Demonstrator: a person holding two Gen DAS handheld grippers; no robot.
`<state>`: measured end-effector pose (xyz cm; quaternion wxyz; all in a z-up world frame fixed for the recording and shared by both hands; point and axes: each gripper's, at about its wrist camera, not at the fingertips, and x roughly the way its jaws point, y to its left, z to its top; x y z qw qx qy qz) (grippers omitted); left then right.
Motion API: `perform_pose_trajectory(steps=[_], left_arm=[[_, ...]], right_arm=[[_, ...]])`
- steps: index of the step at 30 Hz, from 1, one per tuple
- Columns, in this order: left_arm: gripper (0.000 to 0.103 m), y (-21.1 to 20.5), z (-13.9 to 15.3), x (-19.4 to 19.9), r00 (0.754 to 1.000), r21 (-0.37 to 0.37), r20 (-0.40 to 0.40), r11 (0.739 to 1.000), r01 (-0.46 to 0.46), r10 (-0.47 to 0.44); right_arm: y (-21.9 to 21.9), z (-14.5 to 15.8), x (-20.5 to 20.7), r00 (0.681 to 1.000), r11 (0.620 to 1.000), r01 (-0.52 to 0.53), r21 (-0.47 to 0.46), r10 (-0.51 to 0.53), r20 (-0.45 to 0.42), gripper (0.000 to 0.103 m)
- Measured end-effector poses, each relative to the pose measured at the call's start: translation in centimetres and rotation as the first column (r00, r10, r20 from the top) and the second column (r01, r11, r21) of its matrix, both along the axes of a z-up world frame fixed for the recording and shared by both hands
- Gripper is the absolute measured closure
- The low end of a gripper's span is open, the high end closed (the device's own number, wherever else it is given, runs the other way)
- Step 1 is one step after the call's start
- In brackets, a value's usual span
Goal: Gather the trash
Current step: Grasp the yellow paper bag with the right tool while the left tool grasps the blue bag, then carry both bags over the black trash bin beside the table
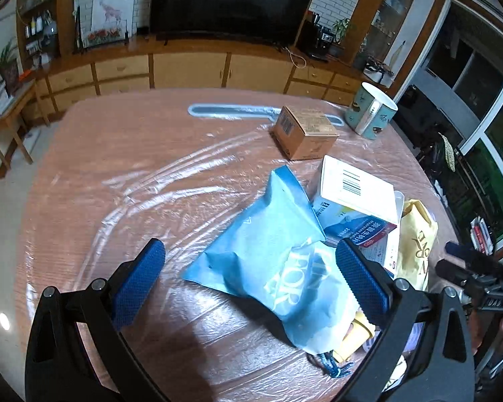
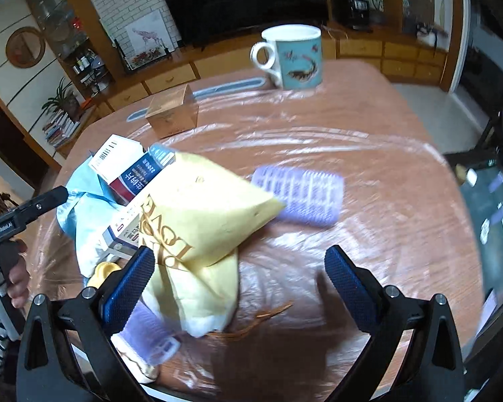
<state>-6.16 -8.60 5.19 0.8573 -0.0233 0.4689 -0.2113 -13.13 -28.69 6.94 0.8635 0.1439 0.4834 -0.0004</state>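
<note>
A heap of trash lies on the plastic-covered table [image 1: 124, 167]. In the left wrist view a blue paper bag [image 1: 271, 251] lies between the fingers of my left gripper [image 1: 248, 281], which stands open above it. White medicine boxes [image 1: 355, 201] and a yellow paper bag [image 1: 415, 244] lie to its right. In the right wrist view the yellow bag [image 2: 201, 214] sits by the left finger of my open right gripper [image 2: 239, 289]. A purple hair roller [image 2: 301, 194] lies behind the bag, and another roller [image 2: 151, 338] lies under the left finger.
A brown cardboard box [image 1: 303, 132] and a teal mug [image 1: 372, 110] stand at the table's far side, near a blue strip [image 1: 231, 112]. A wooden cabinet [image 1: 191, 70] with a television runs behind. A person's hand [image 2: 15, 278] holds the left gripper's handle.
</note>
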Motion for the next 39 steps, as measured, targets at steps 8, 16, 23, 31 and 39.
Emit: perform_pose_trajectory(steps=[8,16,23,31,39], left_arm=[[0.001,-0.9,-2.7,0.9,0.996,-0.012,-0.080,1.000,0.029,-0.030],[0.001,-1.0,-4.1,1.2,0.996,-0.044,-0.081,0.998,0.034,-0.038],[0.034,0.0,-3.1,0.3,0.997,-0.099,-0.058,0.994,0.041,-0.047],[0.052,1.9,-1.3,-0.7,0.999,-0.154,-0.025,0.988,0.020,-0.024],[0.059,3.1,0.7,-1.8,0.999,-0.171,0.034,0.985,0.028,-0.023]], right_arm=[[1.9,-2.0,2.3,0.998,0.997,0.023,0.078,-0.019,-0.060,0.004],[2.9,-3.0,3.4,0.996,0.997,0.018,0.069,-0.012,-0.085,0.012],[2.5,-2.6,3.3,0.999,0.989,-0.023,0.148,0.029,-0.039,0.042],[2.6,0.3,2.2,0.998,0.995,-0.043,0.092,0.038,0.049,0.044],[2.5,2.4,1.4,0.994,0.998,-0.030,0.051,0.024,0.109,0.045]])
